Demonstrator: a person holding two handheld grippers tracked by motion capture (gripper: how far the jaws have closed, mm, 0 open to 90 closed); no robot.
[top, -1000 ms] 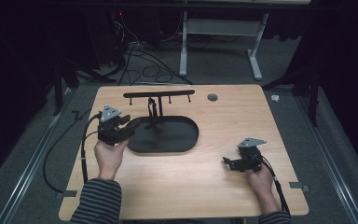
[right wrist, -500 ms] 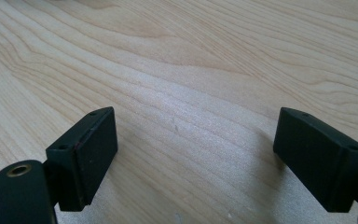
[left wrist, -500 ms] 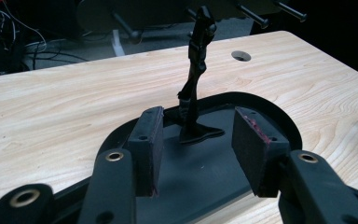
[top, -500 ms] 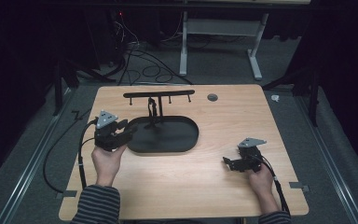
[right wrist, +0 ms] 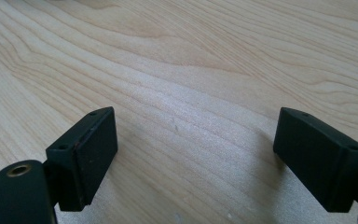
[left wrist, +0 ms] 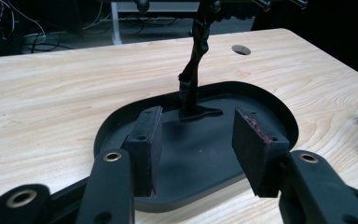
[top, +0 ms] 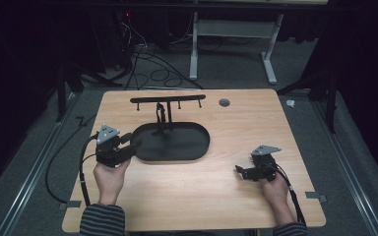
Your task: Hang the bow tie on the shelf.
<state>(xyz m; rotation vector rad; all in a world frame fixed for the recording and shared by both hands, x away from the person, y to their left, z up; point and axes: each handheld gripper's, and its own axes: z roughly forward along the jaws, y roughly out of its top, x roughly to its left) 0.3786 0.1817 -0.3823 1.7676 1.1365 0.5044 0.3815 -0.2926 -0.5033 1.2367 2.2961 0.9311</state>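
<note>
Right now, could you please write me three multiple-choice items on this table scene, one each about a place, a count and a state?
1. Where is the black stand? A on the floor; B on the table; C in a hand.
2. How many small pegs hang from its top bar? A one; B four; C nine.
3. How is the left claw? A open; B shut; C holding the stand.

Answers: B, its oval base lies on the wood; B, four show under the bar; A, its jaws stand apart with nothing between them.
</note>
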